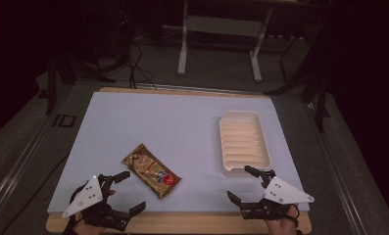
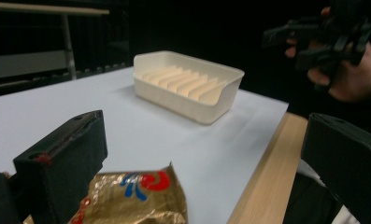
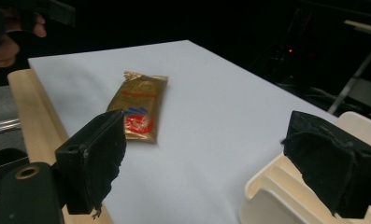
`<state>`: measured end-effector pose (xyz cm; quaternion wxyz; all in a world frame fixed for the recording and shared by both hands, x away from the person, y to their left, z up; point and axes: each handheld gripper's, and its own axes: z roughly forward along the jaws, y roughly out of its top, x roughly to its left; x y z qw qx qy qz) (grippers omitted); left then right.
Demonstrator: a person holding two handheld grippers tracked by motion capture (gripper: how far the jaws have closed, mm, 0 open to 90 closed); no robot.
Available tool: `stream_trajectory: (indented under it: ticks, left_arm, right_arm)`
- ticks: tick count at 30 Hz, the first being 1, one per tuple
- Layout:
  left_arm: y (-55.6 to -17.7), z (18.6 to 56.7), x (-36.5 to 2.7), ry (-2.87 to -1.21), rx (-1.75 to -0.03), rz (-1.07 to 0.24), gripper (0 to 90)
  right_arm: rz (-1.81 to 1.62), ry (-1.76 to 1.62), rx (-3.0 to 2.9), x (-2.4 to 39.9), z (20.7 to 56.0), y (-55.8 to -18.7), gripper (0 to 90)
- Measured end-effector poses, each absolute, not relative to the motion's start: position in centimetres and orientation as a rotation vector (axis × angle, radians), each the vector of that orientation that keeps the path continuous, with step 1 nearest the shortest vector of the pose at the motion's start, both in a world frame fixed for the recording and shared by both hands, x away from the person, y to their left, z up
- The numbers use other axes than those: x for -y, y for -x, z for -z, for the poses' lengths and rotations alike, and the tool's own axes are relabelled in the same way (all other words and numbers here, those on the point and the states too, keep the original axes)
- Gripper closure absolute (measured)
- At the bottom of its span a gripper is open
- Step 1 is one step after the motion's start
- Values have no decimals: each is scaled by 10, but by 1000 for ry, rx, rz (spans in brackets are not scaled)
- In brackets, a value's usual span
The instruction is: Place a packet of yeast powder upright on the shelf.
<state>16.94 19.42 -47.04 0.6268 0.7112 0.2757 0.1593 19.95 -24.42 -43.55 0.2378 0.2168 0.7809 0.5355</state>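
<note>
Gold packet [image 2: 131, 200] cropped, cream tray [image 3: 286, 196] cropped

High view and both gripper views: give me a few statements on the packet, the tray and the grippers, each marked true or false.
1. The gold packet lies flat on the table. True.
2. The packet is inside the cream tray. False: it lies on the table, apart from the tray, which holds nothing.
3. The left gripper is open. True.
4. The right gripper is shut on the packet. False: it is open and holds nothing.
5. The tray floor is ribbed. True.
</note>
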Motion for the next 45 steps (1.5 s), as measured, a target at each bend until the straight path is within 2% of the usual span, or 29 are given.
stream_trajectory:
  ticks: [9, 17, 26, 39, 42, 45]
  left_arm:
    - [-179, 456, -195, -1625, -682, -369, 13]
    - [-203, 440, -204, -1668, -731, -414, 13]
    - [-223, 433, -216, -1695, -791, -450, 13]
    - [-262, 450, -225, -1747, -873, -430, 19]
    - [-270, 460, -228, -1771, -909, -443, 19]
    - [-277, 474, -233, -1787, -947, -400, 22]
  right_arm:
    - [-1491, -609, -2077, 247, 433, -201, 131]
    - [-1518, -596, -2083, 246, 429, -199, 133]
    - [-1474, -635, -2133, 242, 431, -201, 99]
    - [-1494, -597, -2138, 233, 431, -195, 100]
    - [-1487, -598, -2136, 233, 431, -195, 100]
    - [-1484, -594, -2136, 232, 431, -195, 100]
